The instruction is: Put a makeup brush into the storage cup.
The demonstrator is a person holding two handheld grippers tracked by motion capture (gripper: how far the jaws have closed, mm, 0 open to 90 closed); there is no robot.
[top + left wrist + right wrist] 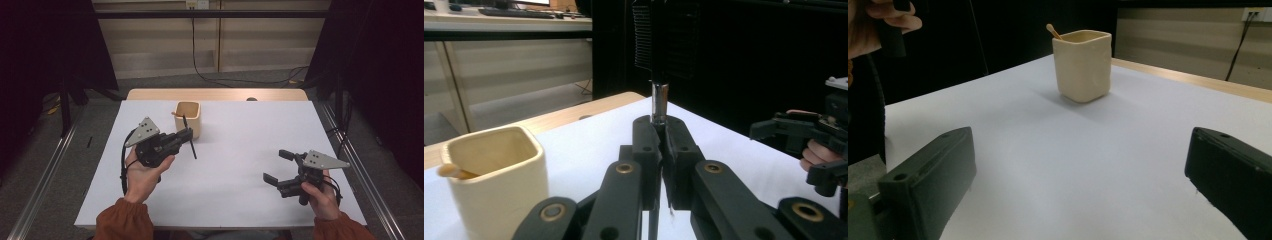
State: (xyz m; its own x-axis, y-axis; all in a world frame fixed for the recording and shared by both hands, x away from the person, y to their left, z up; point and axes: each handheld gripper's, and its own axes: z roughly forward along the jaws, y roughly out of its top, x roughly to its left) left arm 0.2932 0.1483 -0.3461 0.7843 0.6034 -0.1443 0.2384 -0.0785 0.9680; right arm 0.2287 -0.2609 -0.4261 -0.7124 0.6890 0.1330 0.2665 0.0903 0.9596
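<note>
— So, what has the left gripper [186, 135] got hold of?

— A thin dark utensil [189, 137], something like a black-handled knife or spatula; I cannot tell which. In the left gripper view the jaws are pressed together on its shaft [659, 107], with a short metal collar showing just above the jaw tips and a dark slotted part rising beyond that.

— Where is that relative to the cream cup [188, 118]?

— Just in front of the cup, on the person's side. In the high view the utensil stands across the jaws, its upper end crossing the cup's front wall, its lower end slanting down over the white table top [240, 175] away from the cup. Whether it touches the cup I cannot tell.

— Anything in the cup?

— A wooden stick-like handle [1053, 31] leans against the rim; the right gripper view shows its rounded tip poking above the edge.

— And the right gripper [280, 167]?

— Well apart from the cup, off to the right and nearer the person. Its jaws are spread wide, with nothing but bare table between them, and they point toward the cup [1082, 65]. The person's right hand [320, 197] grips its handle.

— The left hand [145, 172]?

— Wrapped under its gripper's body, near the cup's front left.
</note>
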